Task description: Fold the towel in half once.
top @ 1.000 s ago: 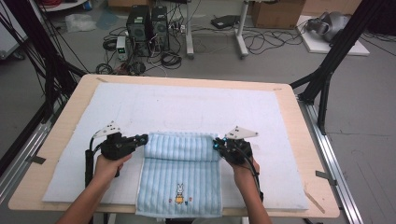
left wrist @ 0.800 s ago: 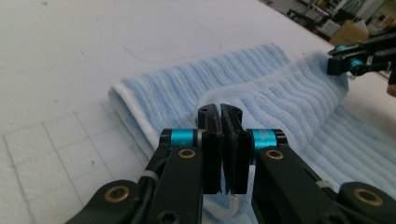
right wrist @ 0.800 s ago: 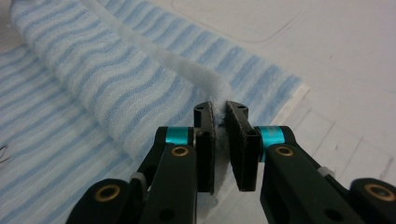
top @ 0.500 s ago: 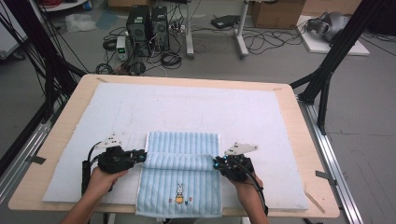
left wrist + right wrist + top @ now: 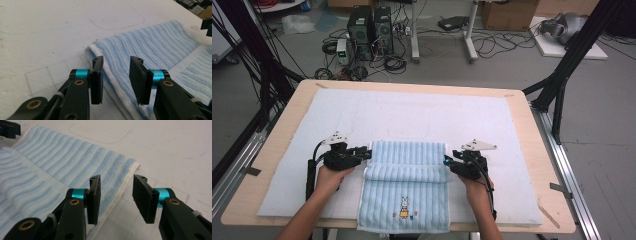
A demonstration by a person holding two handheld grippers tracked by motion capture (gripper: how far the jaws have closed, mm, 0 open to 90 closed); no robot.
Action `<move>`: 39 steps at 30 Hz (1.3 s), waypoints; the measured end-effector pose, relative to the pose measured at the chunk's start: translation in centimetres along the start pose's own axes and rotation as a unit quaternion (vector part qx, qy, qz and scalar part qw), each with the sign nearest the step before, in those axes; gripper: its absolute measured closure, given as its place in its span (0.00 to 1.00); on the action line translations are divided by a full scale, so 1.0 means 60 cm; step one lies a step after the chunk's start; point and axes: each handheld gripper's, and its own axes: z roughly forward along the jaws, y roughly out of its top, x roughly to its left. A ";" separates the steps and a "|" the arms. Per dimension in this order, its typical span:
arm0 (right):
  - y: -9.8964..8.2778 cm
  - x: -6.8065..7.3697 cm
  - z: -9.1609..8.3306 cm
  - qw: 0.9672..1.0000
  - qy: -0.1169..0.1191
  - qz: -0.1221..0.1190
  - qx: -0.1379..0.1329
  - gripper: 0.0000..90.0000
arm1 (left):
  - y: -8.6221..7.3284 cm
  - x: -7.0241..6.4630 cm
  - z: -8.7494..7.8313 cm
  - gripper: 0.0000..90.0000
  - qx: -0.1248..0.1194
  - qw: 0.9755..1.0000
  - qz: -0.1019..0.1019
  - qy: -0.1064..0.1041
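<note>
The left gripper (image 5: 362,155) sat at the left edge of the blue striped towel (image 5: 406,192), and the right gripper (image 5: 451,164) sat at the towel's right edge. Each was held in one of the person's hands, with the forearms entering from the near edge of the table (image 5: 277,145).

In the left gripper view, the left gripper (image 5: 115,80) had its jaws parted with a clear gap between the two black pads (image 5: 96,83). The white-hemmed edge of the towel (image 5: 155,47) lay below that gap and ran under the jaws. Neither pad pressed on the cloth. The jaws had just been opening, and nothing was clamped between them.

In the right gripper view, the right gripper (image 5: 117,200) stood in the same condition: jaws parted, pads (image 5: 145,200) clear of the fabric. The towel (image 5: 62,170) had its hemmed edge below the gap and slightly toward the left jaw. These jaws had likewise just been opening, and they held nothing.

The towel lay on the white mat (image 5: 422,115) that covered the tabletop, at the near middle of the table between the two grippers. Its far portion was folded over toward the person, which formed a raised roll across its width at the level of the grippers. The near portion lay flat, showed a small rabbit motif (image 5: 404,207), and reached the near edge of the table.
</note>
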 end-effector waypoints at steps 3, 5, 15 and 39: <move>0.004 -0.006 0.016 1.000 0.009 0.005 0.008 0.68 | 0.003 0.003 0.010 0.72 0.021 1.000 0.004 0.004; 0.005 -0.008 0.030 1.000 0.017 0.007 0.022 0.70 | 0.006 0.003 0.014 0.82 0.024 1.000 0.012 0.006; 0.020 -0.012 0.055 0.999 0.013 -0.019 0.027 0.95 | 0.026 0.019 0.023 0.98 0.009 1.000 0.001 0.014; 0.022 0.001 0.077 0.997 0.014 -0.032 0.067 0.94 | 0.024 0.005 0.043 0.96 0.048 0.997 0.038 0.038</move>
